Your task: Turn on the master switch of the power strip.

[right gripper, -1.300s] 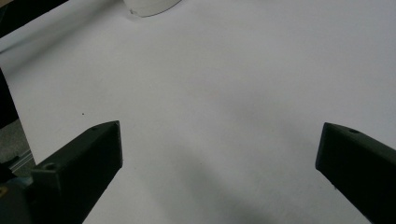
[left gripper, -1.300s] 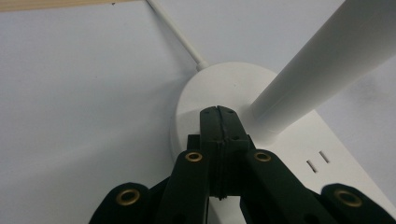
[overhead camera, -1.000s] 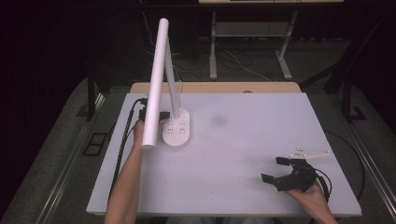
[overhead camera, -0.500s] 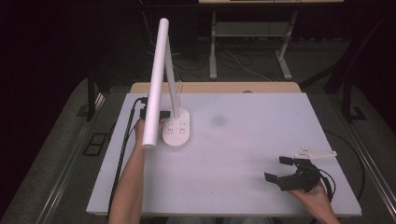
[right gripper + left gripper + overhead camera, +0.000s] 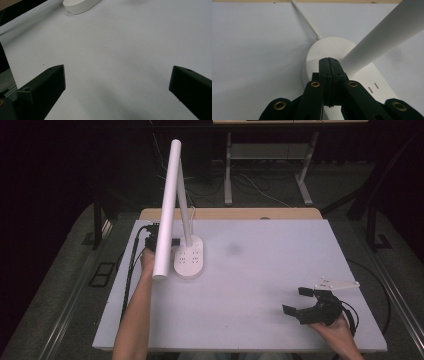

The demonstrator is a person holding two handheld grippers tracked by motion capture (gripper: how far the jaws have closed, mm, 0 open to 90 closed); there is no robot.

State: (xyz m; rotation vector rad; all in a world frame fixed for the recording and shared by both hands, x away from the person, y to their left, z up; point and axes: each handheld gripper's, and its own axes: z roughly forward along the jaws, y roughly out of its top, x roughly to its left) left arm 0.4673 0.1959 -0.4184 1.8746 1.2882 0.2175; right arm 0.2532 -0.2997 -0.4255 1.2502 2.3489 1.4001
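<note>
A white desk lamp stands at the table's left, with an oval base [image 5: 190, 261] and a long tube head [image 5: 167, 210] reaching toward the front. My left gripper [image 5: 175, 241] comes in from the left behind the head. Its jaws are shut together with nothing between them, the left gripper [image 5: 328, 60] tips resting just over the base [image 5: 317, 52] beside the stem [image 5: 384, 35]. My right gripper [image 5: 300, 302] rests near the front right corner, open and holding nothing. In the right gripper view the right gripper [image 5: 117, 82] spans bare table, with the lamp base [image 5: 80, 6] far off.
The white table top [image 5: 280, 250] stretches wide between the lamp and the right hand. A thin white cord [image 5: 304, 20] runs from the base to the far edge. Black cables [image 5: 131, 270] trail along the table's left side. Beyond the table, desk legs and wires stand on a dark floor.
</note>
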